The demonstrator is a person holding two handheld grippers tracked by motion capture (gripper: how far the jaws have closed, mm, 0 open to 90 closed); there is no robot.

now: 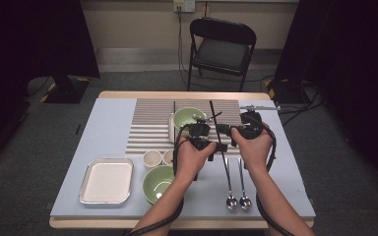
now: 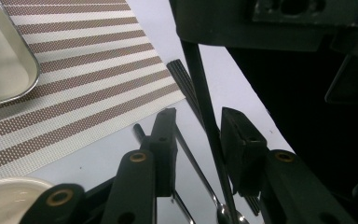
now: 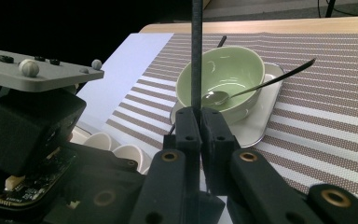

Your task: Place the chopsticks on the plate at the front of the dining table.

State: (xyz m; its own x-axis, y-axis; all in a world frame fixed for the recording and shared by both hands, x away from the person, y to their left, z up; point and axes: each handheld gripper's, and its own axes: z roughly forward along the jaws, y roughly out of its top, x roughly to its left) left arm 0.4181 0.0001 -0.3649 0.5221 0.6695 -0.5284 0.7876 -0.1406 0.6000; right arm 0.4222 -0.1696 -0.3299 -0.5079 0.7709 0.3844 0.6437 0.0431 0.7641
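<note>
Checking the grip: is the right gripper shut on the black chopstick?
Shut. In the right gripper view the right gripper clamps the black chopstick, which rises upright from its closed jaws.

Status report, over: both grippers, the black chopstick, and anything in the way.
Right gripper shut on black chopstick. Left gripper open around it, pads not pressing. Two spoons lie below.

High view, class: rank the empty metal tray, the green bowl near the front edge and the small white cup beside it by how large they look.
1. Empty metal tray, largest.
2. Green bowl, partly hidden by the person's forearm.
3. Small white cup, smallest.
All three lie at about the same nearness, so the order is safe.
</note>
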